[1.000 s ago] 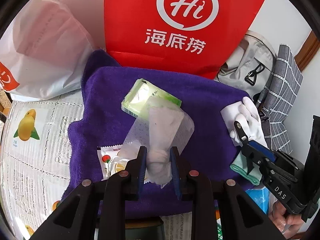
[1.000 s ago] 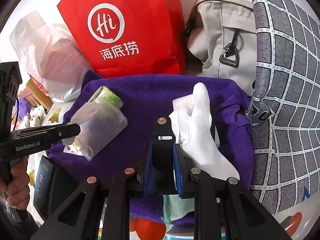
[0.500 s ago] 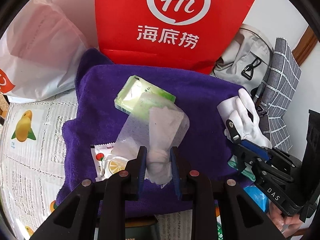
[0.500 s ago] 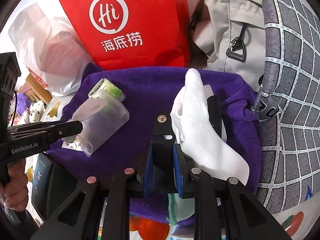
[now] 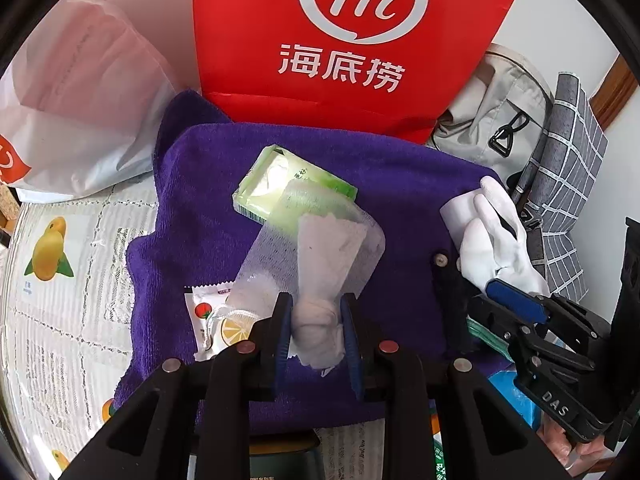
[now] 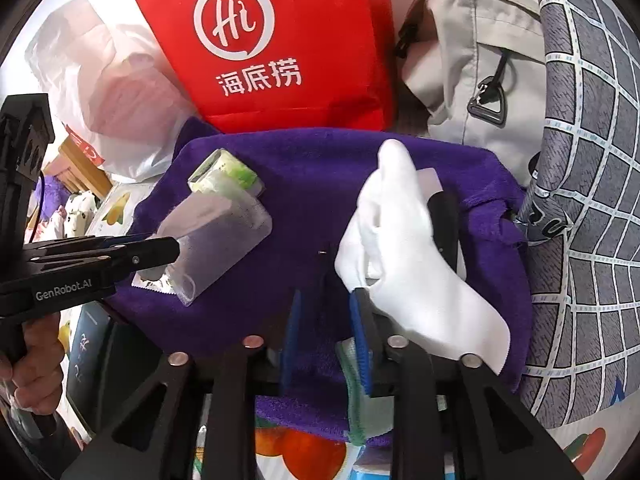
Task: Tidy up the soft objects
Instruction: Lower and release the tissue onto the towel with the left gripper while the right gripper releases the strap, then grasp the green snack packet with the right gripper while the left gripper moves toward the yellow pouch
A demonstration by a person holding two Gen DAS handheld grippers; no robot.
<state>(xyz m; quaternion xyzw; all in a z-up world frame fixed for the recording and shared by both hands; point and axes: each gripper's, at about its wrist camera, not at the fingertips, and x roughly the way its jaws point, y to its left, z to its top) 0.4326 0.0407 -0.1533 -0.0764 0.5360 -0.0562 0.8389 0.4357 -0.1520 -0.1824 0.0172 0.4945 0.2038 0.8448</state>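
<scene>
The left gripper (image 5: 316, 330) has its fingers clenched on a mesh pouch (image 5: 316, 256) with white cloth bunched inside, held above a purple towel (image 5: 400, 184) on the bench. A green pack (image 5: 280, 188) lies under the pouch's far end. The right gripper's (image 6: 326, 320) fingers have just been opening and stand released, nothing between them; a white glove (image 6: 400, 248) lies on the towel against the right finger.

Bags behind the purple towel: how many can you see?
3: a white plastic bag at the back left, a red paper bag in the middle, and a grey backpack at the back right. Others may be hidden behind them.
</scene>
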